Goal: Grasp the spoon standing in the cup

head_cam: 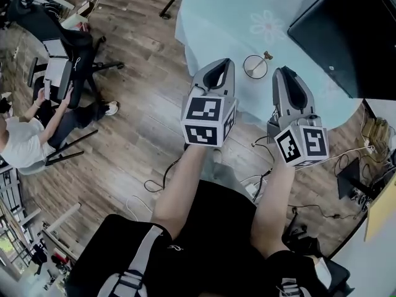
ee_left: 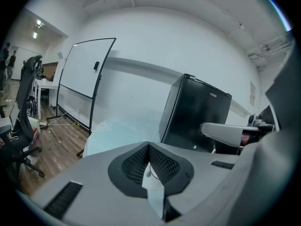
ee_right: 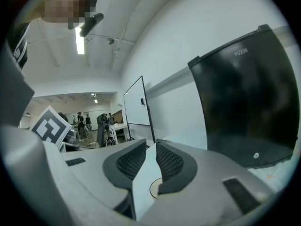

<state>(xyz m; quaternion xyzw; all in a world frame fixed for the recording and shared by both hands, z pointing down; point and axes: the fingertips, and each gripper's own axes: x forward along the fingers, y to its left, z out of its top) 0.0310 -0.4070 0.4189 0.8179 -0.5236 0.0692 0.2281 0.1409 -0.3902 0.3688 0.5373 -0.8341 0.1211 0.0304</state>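
Note:
A small round cup (head_cam: 254,67) stands on the table's pale blue cloth (head_cam: 216,17), and the spoon (head_cam: 267,56) in it leans toward the far right. My left gripper (head_cam: 221,63) hovers just left of the cup and my right gripper (head_cam: 286,72) just right of it, both near the table's front edge. In the left gripper view the left gripper (ee_left: 148,146) has its jaws meeting at the tips, with nothing in them. In the right gripper view the right gripper (ee_right: 151,144) shows a clear gap, and part of the cup's rim (ee_right: 154,188) shows low in it, untouched.
A black cabinet (head_cam: 346,30) stands on the table's far right, close behind the cup. A whiteboard (ee_left: 87,67) stands beyond the table. A seated person (head_cam: 25,135) and office chairs are on the wooden floor at left. Cables (head_cam: 266,178) lie below the table edge.

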